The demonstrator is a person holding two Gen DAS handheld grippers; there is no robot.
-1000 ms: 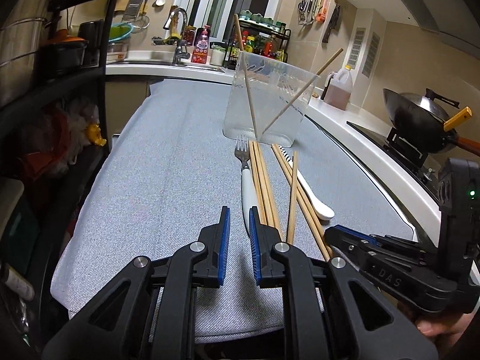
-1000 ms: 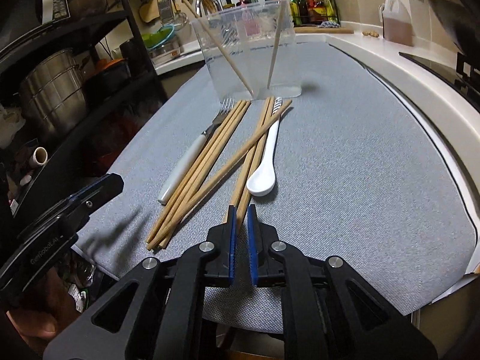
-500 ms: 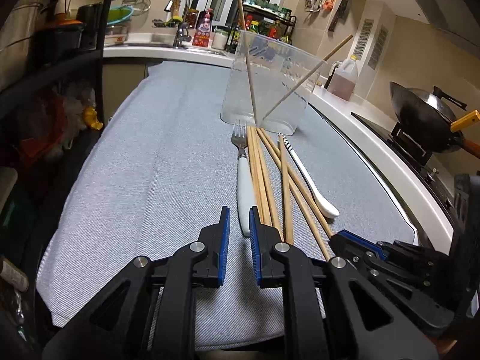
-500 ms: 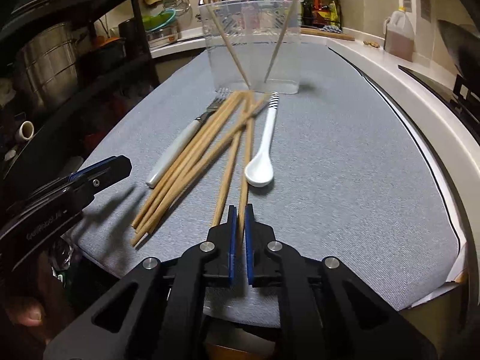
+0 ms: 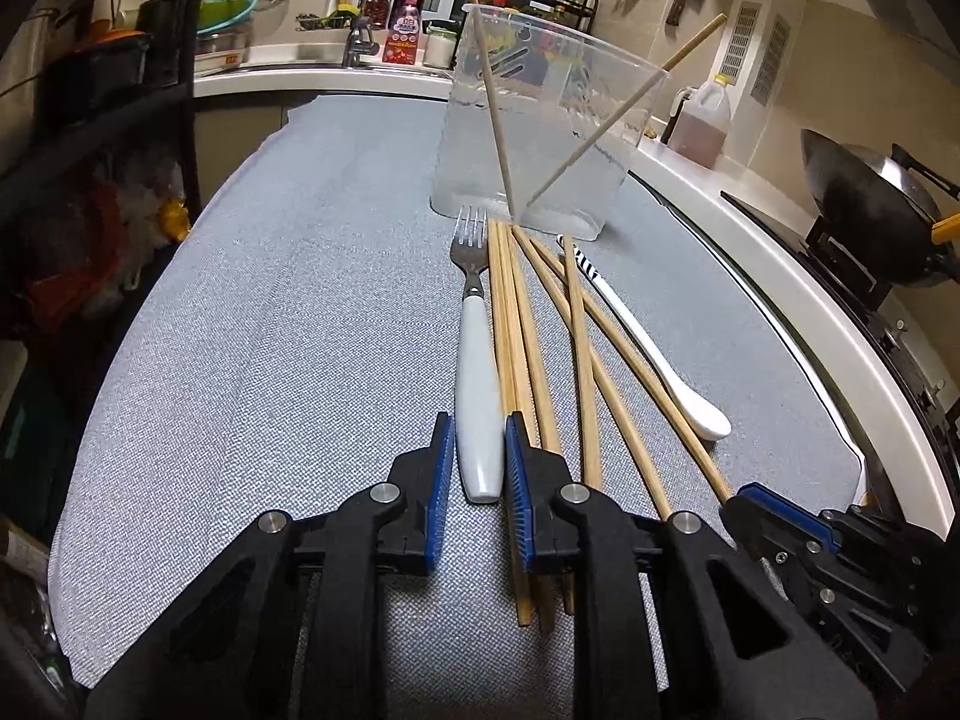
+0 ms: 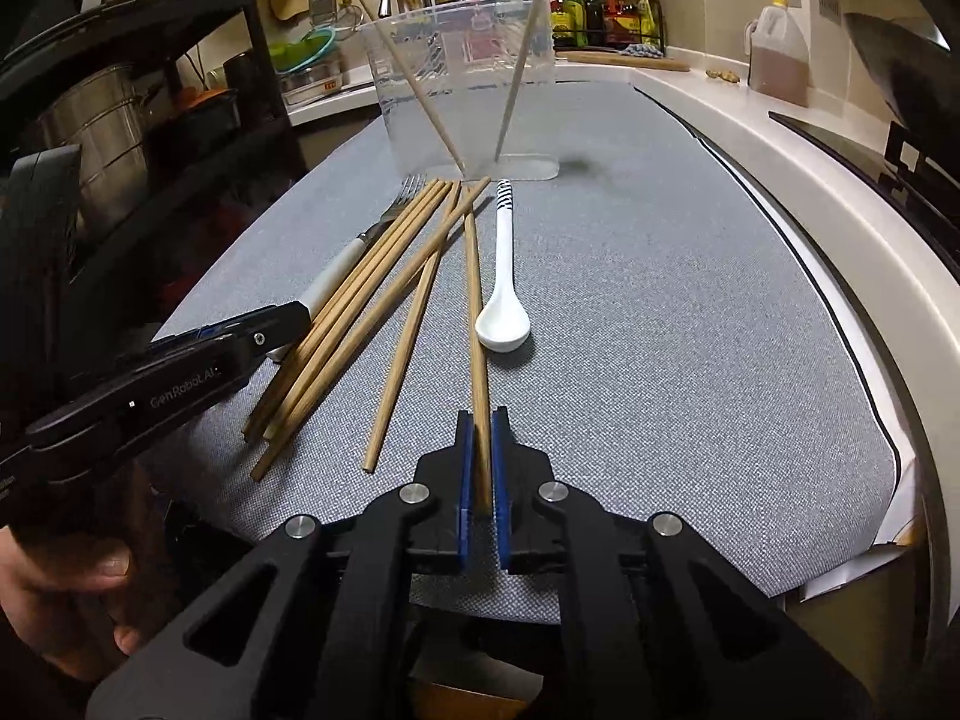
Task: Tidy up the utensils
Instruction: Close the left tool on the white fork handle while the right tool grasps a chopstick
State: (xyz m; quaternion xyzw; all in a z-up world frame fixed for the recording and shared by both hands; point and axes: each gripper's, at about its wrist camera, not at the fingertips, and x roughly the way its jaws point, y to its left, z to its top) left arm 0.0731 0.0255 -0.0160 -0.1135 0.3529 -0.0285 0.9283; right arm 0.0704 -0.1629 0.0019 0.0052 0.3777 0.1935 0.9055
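At the bottom middle of the right wrist view, the right gripper (image 6: pixel 482 468) is clenched on one chopstick (image 6: pixel 474 300). At the bottom middle of the left wrist view, the left gripper (image 5: pixel 477 462) is released, with the white handle of the fork (image 5: pixel 477 384) between its blue pads (image 5: pixel 443 480). More chopsticks (image 5: pixel 522 324) lie just right of the fork on the gray tabletop (image 5: pixel 270 330). The white spoon (image 6: pixel 503 306) lies beside them. Farther up, a clear cup (image 5: pixel 540 138) holds two chopsticks.
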